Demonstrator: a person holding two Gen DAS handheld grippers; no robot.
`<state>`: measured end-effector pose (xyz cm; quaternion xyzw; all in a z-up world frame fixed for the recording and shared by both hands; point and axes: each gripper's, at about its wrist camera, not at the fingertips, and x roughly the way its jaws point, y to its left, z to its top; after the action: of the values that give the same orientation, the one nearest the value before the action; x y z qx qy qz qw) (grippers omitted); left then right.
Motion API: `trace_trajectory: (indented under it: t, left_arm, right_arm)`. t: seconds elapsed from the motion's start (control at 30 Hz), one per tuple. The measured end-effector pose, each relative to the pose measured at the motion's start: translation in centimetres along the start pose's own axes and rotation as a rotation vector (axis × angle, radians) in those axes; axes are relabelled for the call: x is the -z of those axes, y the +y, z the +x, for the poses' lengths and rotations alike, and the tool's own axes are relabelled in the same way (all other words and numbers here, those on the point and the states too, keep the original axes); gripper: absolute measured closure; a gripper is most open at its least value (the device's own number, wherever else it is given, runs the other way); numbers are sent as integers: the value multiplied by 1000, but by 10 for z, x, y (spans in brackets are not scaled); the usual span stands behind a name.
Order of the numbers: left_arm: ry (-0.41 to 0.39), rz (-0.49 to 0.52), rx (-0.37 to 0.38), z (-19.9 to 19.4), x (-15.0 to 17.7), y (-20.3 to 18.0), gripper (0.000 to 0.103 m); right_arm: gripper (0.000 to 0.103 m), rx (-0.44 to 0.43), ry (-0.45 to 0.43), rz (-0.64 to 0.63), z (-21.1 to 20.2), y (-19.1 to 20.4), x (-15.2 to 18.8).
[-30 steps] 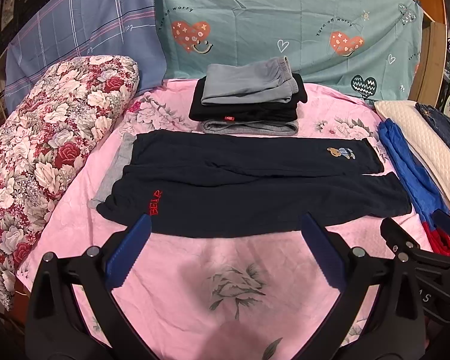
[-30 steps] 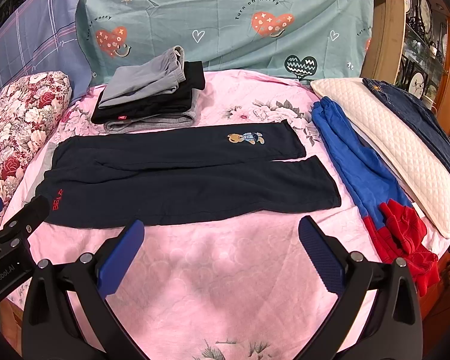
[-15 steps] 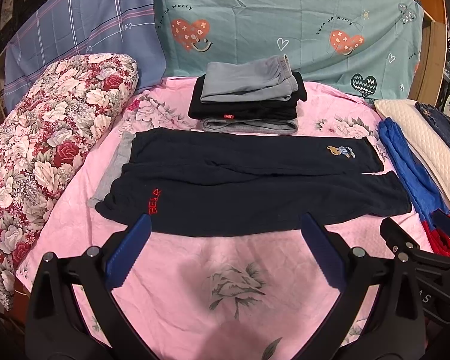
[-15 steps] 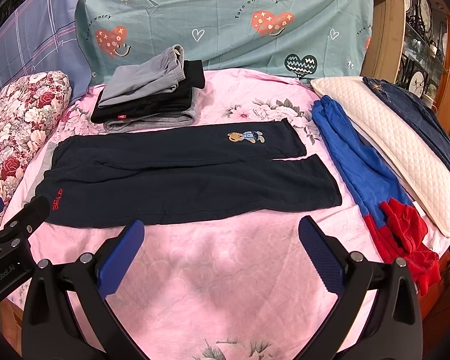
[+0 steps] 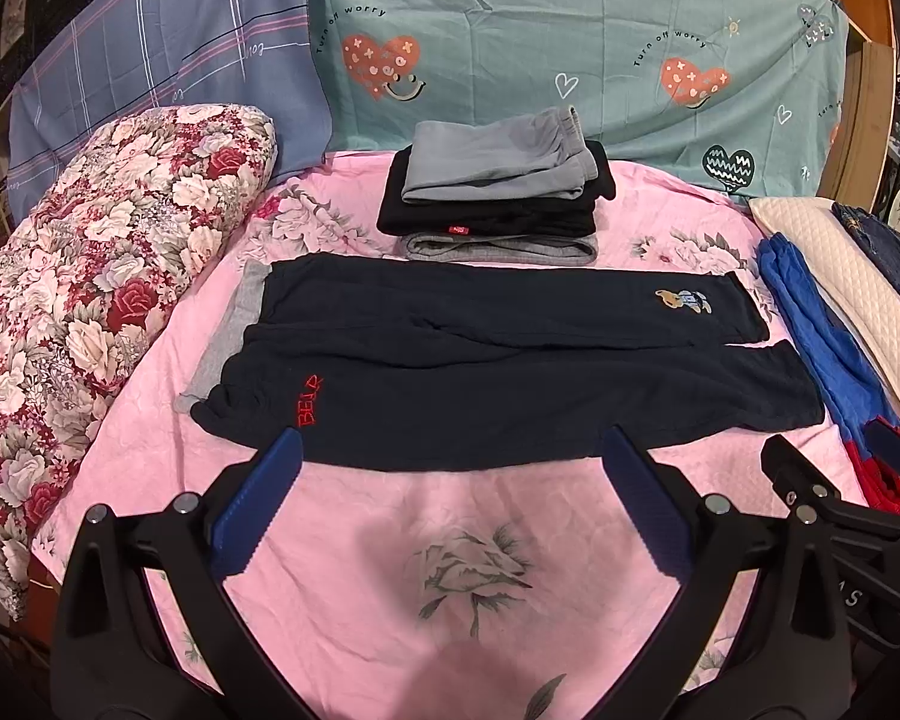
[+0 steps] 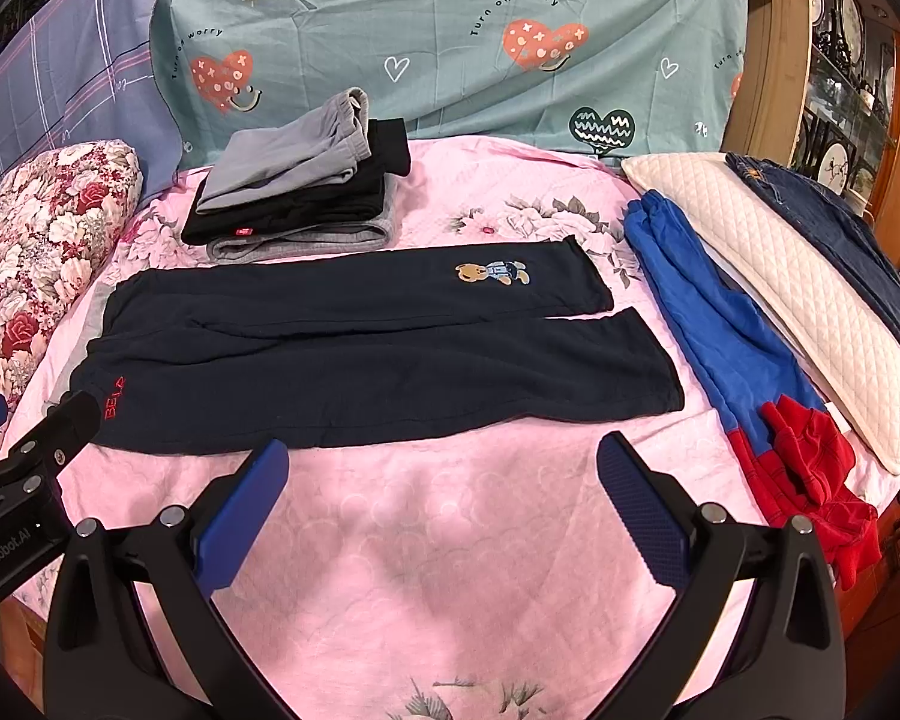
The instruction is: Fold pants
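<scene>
The navy pants (image 5: 498,372) lie flat and unfolded across the pink bed sheet (image 5: 462,570), waistband to the left, legs side by side, a bear patch (image 6: 491,272) on the far leg. Behind them sits a stack of folded clothes (image 5: 498,198). The left gripper (image 5: 450,450) and right gripper (image 6: 444,462) hover near the pants' near edge, jaws spread wide, holding nothing. The left view shows most of the floral pillow (image 5: 90,300); the right view shows the full blue-and-red garment (image 6: 744,372), quilted cream pillow (image 6: 798,300) and wooden cabinet (image 6: 840,90).
</scene>
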<state>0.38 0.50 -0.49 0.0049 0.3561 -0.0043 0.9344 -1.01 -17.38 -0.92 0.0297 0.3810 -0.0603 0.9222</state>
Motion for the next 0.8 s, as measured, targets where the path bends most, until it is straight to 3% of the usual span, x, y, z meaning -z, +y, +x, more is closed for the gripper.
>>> trace_trajectory:
  t: [0.8]
  left_arm:
    - [4,-1,-2,2,3,3,2]
  right_arm:
    - [1,-6,9,-3,5,4,7]
